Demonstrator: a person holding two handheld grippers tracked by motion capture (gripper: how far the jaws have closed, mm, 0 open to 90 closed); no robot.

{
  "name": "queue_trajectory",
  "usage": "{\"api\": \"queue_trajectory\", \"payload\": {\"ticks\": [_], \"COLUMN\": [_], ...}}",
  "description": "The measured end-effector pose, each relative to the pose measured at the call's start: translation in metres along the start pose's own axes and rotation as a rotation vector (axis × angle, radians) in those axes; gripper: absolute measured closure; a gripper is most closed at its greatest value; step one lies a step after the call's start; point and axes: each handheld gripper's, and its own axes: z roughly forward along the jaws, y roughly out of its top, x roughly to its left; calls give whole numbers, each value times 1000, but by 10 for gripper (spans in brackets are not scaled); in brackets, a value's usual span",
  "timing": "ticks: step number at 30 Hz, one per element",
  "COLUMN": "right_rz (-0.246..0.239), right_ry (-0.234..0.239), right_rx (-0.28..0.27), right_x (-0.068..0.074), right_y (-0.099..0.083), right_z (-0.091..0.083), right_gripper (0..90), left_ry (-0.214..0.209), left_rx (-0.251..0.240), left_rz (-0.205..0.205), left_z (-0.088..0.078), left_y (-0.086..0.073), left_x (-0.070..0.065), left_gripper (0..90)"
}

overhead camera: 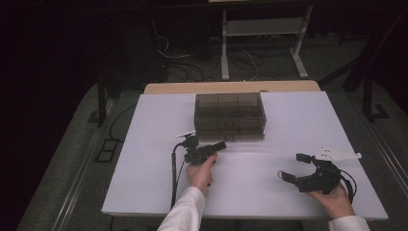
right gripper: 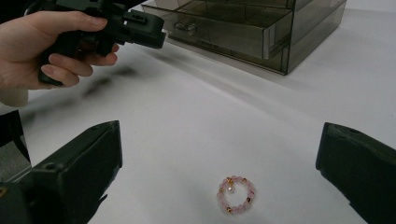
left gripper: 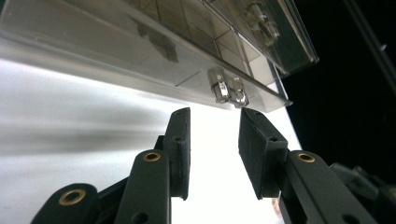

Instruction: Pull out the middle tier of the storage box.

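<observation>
- High view: a smoky, see-through drawer box [overhead camera: 230, 115] sits toward the 12 o'clock edge of the white table [overhead camera: 144, 144]. The left gripper [overhead camera: 220, 146] lies level in the person's left hand [overhead camera: 201, 174], its tips aimed at about 2 o'clock toward the box's lower front, near it; from here I cannot tell whether they touch it. The right gripper [overhead camera: 294, 167] rests in the right hand [overhead camera: 334, 198] at about 4 o'clock on the table, well apart from the box, jaws spread wide toward 10 o'clock with bare tabletop between them.
- Left gripper view: the two black jaws stand a moderate gap apart with nothing between them. At 12 o'clock, just past the tips, is a small metal drawer handle [left gripper: 228, 91] on the front of the drawer box [left gripper: 140, 42]; the pads [left gripper: 254, 154] do not press on it. The drawer front juts slightly out of the box.
- Right gripper view: the jaws stand wide open at the lower corners. A pink bead bracelet [right gripper: 234, 194] with a small pearl lies flat on the table [right gripper: 196, 121] at 6 o'clock, between the jaws, untouched. The left gripper [right gripper: 140, 29] and its hand [right gripper: 44, 46] show at 10 o'clock, just before the drawer box [right gripper: 261, 32], whose lower drawer is pulled partly out.
</observation>
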Motion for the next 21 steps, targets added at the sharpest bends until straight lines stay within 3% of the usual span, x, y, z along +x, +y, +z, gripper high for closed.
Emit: {"api": "queue_trajectory", "payload": {"ticks": [21], "right_rz": [0], "right_ry": [1], "right_rx": [2], "right_x": [0], "right_y": [0], "right_z": [0], "right_gripper": [0], "left_ry": [137], "left_rx": [83], "left_rz": [367], "left_z": [-14], "left_y": [8], "left_x": [-21], "left_gripper": [590]}}
